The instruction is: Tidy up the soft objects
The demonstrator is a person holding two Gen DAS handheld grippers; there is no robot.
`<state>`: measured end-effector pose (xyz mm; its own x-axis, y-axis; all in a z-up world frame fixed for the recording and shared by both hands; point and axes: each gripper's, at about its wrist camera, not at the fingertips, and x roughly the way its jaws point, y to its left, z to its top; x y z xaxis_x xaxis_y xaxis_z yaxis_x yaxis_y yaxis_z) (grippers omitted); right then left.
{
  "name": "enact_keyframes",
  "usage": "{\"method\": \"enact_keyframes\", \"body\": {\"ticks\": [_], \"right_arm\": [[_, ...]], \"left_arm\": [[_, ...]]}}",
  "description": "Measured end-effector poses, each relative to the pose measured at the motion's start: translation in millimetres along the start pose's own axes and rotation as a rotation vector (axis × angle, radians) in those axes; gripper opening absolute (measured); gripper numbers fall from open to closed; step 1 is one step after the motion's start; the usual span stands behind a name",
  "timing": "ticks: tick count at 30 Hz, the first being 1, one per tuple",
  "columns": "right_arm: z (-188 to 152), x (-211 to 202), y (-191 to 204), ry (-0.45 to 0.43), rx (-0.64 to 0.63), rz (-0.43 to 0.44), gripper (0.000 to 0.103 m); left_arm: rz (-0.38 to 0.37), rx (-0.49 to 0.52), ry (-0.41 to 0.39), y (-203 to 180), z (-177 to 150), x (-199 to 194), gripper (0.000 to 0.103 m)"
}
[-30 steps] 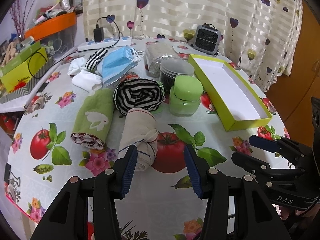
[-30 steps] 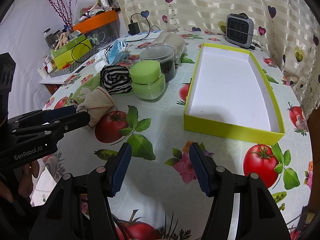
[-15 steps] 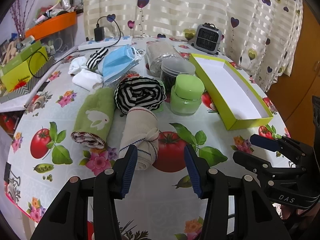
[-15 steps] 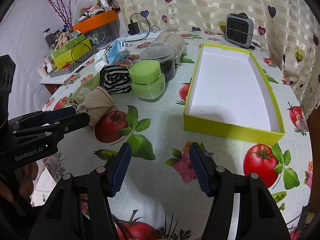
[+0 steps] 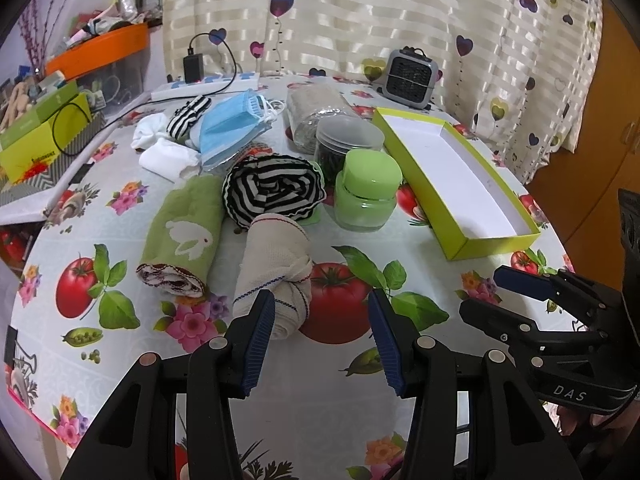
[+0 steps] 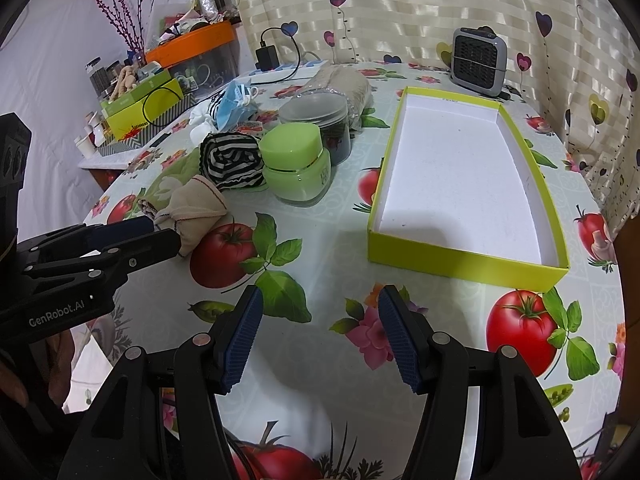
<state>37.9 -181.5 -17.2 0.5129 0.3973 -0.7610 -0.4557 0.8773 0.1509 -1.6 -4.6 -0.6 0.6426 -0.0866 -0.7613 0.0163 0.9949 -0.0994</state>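
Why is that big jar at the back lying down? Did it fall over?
The clear jar behind the dark tub does lie on its side, while the green jar stands upright. Nothing seems spilled from it. Whether it fell or was laid there, I cannot tell. The yellow box holds nothing.

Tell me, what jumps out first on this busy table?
The long yellow-green box lies open and bare on the right side of the tomato-print tablecloth. Left of it, rolled cloths cluster together: a black-and-white striped roll, a green rabbit towel and a beige roll, which lies just before the open left gripper.
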Motion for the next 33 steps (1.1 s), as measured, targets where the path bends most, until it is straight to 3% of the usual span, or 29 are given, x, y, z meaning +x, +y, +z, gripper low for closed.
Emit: {"method": "enact_keyframes", "body": {"ticks": [21, 33], "right_arm": [[3, 0, 2, -0.013, 0.003, 0.006, 0.061], [4, 1, 2, -0.013, 0.002, 0.007, 0.061]], "left_arm": [[0.054, 0.009, -0.018, 13, 4, -4, 0.048], [0.029, 0.006, 0.007, 27, 8, 7, 0.048]]}}
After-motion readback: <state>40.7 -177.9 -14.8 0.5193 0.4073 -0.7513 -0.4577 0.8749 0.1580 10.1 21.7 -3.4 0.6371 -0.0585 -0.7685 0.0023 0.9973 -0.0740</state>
